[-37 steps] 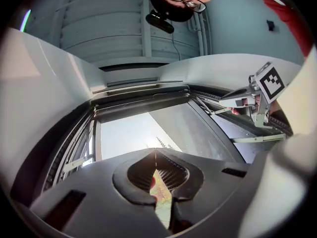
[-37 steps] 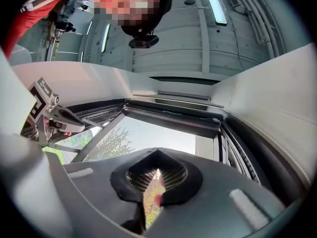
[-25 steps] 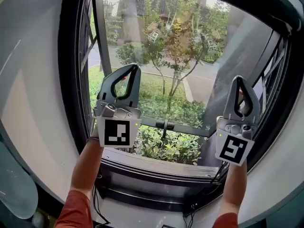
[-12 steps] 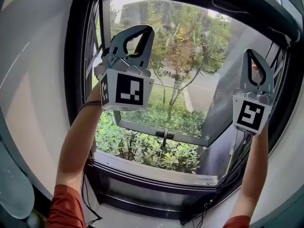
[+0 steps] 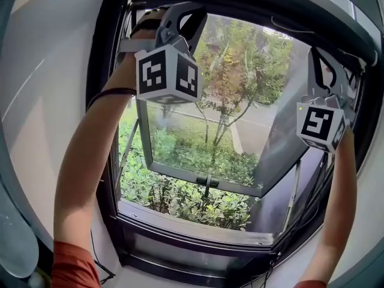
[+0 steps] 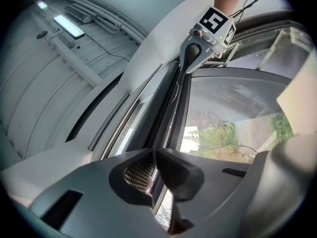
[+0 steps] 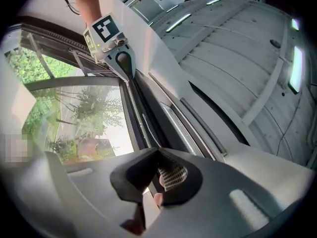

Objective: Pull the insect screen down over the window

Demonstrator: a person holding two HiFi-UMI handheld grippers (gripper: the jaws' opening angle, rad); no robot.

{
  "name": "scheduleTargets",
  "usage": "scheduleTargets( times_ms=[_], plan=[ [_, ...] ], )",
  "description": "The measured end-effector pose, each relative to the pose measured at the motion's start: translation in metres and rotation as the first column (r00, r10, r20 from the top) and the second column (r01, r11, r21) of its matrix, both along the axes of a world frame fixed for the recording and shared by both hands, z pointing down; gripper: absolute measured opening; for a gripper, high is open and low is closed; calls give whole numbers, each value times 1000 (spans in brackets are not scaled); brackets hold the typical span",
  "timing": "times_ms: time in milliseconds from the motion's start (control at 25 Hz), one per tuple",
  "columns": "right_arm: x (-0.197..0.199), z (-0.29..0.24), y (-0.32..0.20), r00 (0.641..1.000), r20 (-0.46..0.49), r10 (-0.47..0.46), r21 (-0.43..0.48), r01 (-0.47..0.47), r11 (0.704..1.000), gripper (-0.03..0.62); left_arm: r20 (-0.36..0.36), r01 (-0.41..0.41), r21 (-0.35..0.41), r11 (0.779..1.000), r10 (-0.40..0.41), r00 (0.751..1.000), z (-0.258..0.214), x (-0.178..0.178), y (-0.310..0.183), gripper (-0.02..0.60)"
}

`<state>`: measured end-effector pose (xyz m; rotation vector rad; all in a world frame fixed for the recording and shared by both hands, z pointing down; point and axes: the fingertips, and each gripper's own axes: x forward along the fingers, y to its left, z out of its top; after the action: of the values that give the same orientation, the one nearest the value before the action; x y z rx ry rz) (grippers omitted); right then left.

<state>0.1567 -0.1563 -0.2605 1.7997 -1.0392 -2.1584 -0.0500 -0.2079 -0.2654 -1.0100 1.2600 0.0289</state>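
two closed tools near window frame top

A dark window frame sits in a pale wall, its glass sash swung outward over green shrubs, trees and a road beyond — bright daylight outside. Overhead, a ribbed grey ceiling carries lit strip lights

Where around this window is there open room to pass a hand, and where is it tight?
Free: the top frame between the left gripper and right gripper; the gap between the open sash's bottom rail and the sill. Tight: the right side, by the stay arm.
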Motion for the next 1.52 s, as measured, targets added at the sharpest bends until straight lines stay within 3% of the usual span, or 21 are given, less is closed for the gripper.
scheduleTargets(
  times_ms=[120, 200, 360, 640, 760, 1120, 1280, 1520],
  plan=[
    [5, -9, -2, 999, -4, 39, 10, -39, 999, 12, 4, 55, -16, 998, -55, 998, -14, -6, -6, 11],
    [9, -17, -1, 998, -3, 58, 2, -58, 998, 46, 9, 92, -35, 995, -91, 996, -24, -9, -11, 39],
    [15, -28, -6, 992, -19, 121, -53, -122, 991, 78, 51, 161, -89, 983, -157, 986, -32, -11, -23, 82],
    [27, -37, -22, 959, -56, 277, -193, -283, 940, 127, 130, 258, -119, 959, -242, 961, -32, -10, -28, 109],
    [26, -35, -23, 948, -83, 309, -205, -319, 925, 129, 175, 309, -177, 934, -279, 944, -26, -10, -36, 161],
    [34, -31, -39, 896, -137, 422, -211, -442, 872, 133, 208, 402, -209, 892, -361, 909, -29, -12, -51, 160],
    [38, -31, -44, 869, -153, 470, -213, -494, 843, 143, 220, 441, -188, 878, -399, 890, -28, -11, -57, 164],
    [36, -29, -47, 875, -146, 462, -227, -484, 845, 160, 230, 452, -187, 872, -409, 883, -28, -13, -57, 164]
  ],
)
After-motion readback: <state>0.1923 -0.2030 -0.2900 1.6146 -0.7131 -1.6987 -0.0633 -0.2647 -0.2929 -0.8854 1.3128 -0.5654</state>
